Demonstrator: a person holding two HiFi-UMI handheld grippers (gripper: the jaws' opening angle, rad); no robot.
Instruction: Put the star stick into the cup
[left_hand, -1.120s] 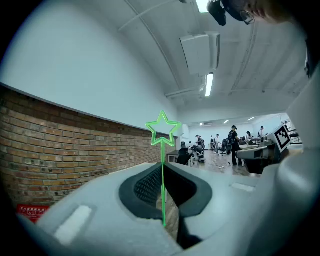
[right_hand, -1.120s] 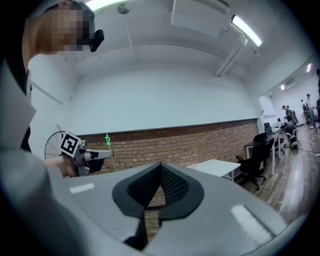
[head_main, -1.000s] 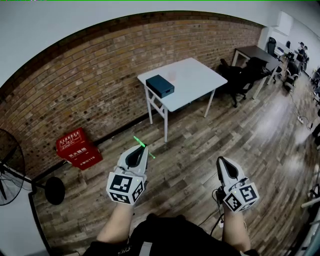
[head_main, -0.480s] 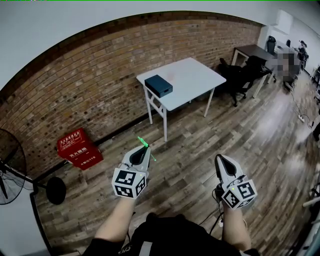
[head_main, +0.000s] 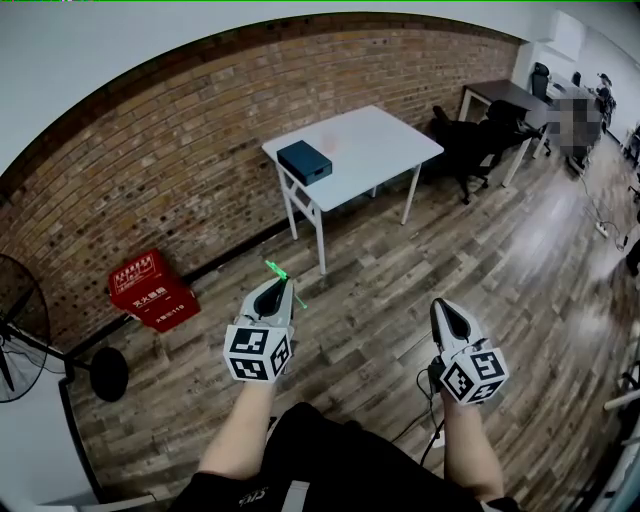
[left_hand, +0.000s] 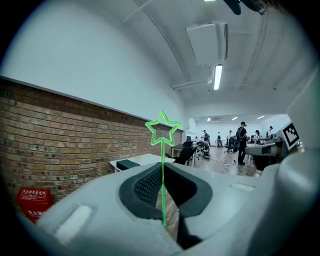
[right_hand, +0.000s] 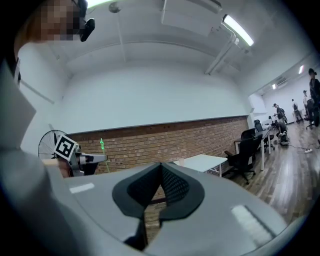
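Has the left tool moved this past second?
Yes, slightly: in the head view the left tool, gripping the star stick, has shifted forward relative to the red box, toward the white table.

The head camera looks steeply down on the left gripper (head_main: 277, 287) and right gripper (head_main: 441, 306), with the white worktop (head_main: 365, 150) far off by the brick wall (head_main: 150, 190). Each gripper camera sits close behind its jaws, facing roughly level; all share worktop and wall.
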